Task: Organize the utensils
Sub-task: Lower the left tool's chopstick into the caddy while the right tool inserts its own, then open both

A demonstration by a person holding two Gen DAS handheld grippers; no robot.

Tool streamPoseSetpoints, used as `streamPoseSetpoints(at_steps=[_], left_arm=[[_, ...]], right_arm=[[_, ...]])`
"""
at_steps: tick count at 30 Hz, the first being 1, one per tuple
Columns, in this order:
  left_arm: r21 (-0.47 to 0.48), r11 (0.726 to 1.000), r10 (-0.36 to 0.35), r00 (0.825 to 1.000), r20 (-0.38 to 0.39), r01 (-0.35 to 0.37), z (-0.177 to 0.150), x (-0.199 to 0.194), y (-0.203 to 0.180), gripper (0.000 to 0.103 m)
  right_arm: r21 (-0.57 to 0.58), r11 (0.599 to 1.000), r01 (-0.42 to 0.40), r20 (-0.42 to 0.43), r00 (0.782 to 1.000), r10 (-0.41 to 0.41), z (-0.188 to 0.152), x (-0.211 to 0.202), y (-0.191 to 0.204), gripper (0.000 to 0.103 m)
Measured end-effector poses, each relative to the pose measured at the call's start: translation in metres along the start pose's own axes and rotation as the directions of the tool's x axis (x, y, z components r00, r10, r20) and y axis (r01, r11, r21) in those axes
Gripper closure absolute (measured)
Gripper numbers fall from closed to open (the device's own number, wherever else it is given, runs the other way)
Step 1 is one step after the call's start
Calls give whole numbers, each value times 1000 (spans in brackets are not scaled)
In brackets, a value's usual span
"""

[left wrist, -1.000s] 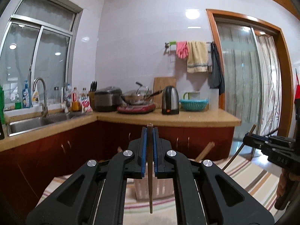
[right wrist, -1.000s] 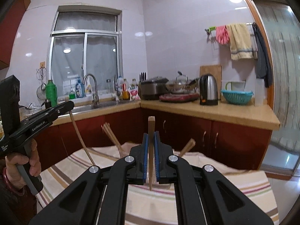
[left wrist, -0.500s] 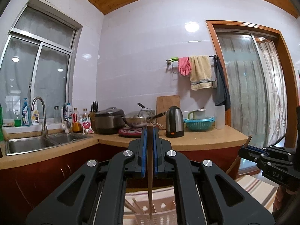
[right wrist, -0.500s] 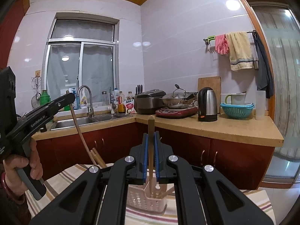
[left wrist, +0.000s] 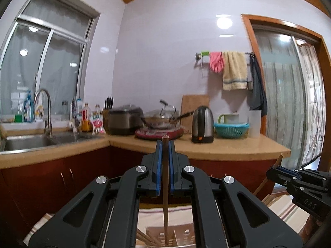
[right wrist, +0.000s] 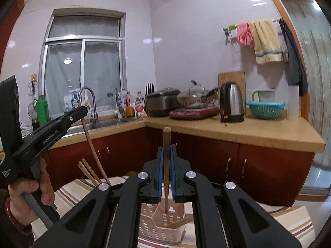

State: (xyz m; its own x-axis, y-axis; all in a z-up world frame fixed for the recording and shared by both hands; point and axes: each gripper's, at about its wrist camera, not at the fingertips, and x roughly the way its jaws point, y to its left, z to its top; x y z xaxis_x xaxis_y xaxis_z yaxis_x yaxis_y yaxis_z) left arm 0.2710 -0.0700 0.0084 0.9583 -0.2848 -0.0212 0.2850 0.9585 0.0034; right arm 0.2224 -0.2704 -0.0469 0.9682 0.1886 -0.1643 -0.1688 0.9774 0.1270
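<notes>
Chopsticks fill both of your grippers: your left gripper (left wrist: 164, 144) is clamped on one chopstick (left wrist: 165, 196) that hangs upright, its tip down inside the slotted utensil basket (left wrist: 182, 236). Your right gripper (right wrist: 165, 150) pinches a second chopstick (right wrist: 166, 171) the same way, upright, its lower end at the mouth of the basket (right wrist: 153, 223), where more chopsticks (right wrist: 180, 223) lean. The basket stands on a striped cloth (right wrist: 289, 221) covering the table, in front of the kitchen counter (right wrist: 248, 132).
</notes>
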Motion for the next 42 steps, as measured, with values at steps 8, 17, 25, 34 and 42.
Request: streamPoseSetpoints(at_steps=[8, 17, 25, 34, 42], left_arm=[[-23, 1000, 6, 997, -79, -7, -38, 26, 7, 97], [-24, 999, 32, 989, -146, -35, -67, 39, 10, 96], [-13, 999, 43, 986, -162, -45, -70, 41, 13, 96], [-12, 999, 46, 978, -204, -49, -77, 43, 16, 78], [9, 999, 37, 977, -208, -36, -79, 40, 13, 64]], right_arm=[[20, 1000, 6, -74, 997, -4, -27, 26, -4, 96], [19, 1000, 24, -99, 995, -22, -39, 33, -5, 96], [3, 1000, 24, -109, 994, -23, -37, 35, -1, 96], [0, 1000, 30, -134, 991, -30, -41, 38, 0, 87], [0, 999, 38, -139, 990, -37, -43, 40, -1, 77]])
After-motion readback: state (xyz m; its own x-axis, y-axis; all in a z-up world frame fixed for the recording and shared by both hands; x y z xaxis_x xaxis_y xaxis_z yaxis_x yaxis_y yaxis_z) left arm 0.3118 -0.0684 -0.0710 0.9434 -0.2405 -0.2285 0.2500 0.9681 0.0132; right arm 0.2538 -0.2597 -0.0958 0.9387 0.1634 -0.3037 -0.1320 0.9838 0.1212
